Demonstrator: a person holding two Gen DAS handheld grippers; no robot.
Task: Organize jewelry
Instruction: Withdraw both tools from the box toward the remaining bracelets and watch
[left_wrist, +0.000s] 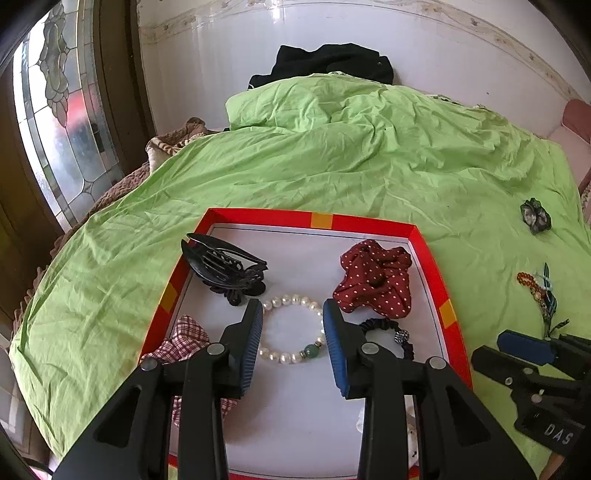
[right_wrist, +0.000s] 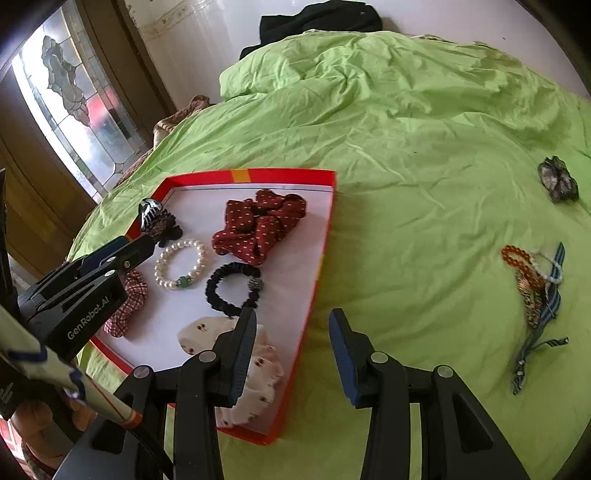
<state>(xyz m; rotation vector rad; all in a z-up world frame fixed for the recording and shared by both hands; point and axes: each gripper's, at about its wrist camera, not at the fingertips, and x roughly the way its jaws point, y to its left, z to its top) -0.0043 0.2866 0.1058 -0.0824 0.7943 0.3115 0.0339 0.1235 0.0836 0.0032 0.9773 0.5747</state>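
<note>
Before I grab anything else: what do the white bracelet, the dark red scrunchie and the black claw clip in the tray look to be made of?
White bracelet: glossy round beads, pearl or imitation, plus one green stone-like bead. Dark red scrunchie: soft matte fabric, gathered into folds, with white dots. Black claw clip: rigid, shiny, probably moulded plastic, with thin curved teeth. The tray itself looks like cardboard, with a red rim.

Green bedsheet (left_wrist: 332, 158), black garment (left_wrist: 332, 61), stained-glass window (left_wrist: 62, 122)
</note>
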